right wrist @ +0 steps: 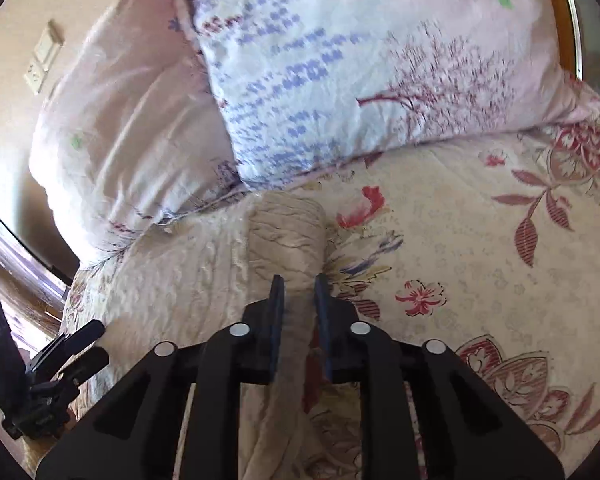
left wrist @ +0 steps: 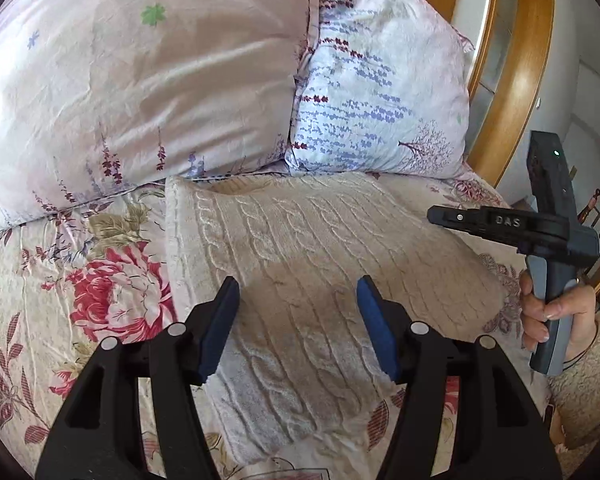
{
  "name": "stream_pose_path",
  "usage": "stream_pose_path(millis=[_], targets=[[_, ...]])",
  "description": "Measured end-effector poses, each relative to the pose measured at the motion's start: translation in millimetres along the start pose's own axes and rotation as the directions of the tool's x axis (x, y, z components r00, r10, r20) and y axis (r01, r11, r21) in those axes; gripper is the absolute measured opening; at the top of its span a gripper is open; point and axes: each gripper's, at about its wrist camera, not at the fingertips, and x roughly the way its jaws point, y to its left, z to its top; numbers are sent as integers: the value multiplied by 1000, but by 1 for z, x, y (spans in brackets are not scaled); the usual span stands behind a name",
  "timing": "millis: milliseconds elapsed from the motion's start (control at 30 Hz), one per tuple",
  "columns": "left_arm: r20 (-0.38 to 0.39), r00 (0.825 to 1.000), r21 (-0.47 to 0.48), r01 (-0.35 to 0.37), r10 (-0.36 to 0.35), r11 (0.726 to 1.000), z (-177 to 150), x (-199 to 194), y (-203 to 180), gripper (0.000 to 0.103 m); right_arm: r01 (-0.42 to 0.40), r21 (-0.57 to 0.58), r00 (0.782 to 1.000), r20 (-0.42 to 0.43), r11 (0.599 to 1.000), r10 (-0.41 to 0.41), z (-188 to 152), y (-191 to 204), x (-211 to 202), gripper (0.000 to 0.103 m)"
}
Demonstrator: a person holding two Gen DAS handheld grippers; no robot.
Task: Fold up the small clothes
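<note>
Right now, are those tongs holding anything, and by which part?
No. The left tongs hover open above the cream sweater; the right tongs, nearly closed, pinch nothing.

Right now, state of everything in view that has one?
Left claw: open, held above the sweater, holding nothing.
Right claw: narrow gap between its fingers, over the sweater's edge; a grip cannot be told.
Cream cable-knit sweater: lying flat on the bed, right edge rolled up.
Two pillows: propped side by side behind the sweater.
</note>
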Motion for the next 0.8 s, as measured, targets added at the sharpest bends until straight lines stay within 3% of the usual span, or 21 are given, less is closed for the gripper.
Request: stream_pose_path(millis=[100,233,400,600,700,767,800], targets=[[23,999,-31,-47,47,998,-9,-18,13,69,-47,-110,997,54,993,53,-13,22,-28,39],[-42,996,-65,-80,78,995,-26,-17,28,70,-59,-203,998,-16,977,57,-35,42,-24,39],[-110,989,-65,-106,98,992,-43,-3,30,72,58,-271,995,-67,961,-79,-50,56,1,40],[-154,984,-118,-112,93,987,-47,9,38,79,187,-357,975,-46,915,-217,-63,66,7,46],[-149,983,-123,-123,104,985,-48,5,37,81,213,-365,970,-31,907,-240,-65,68,8,47],[-130,987,-128,-111,95,986,-50,-4,34,81,196,-328,976,-24,924,-216,-62,66,-4,51],[-114,989,-124,-108,94,986,-52,-10,32,82,179,-298,981,-13,938,-192,-62,63,-13,61]])
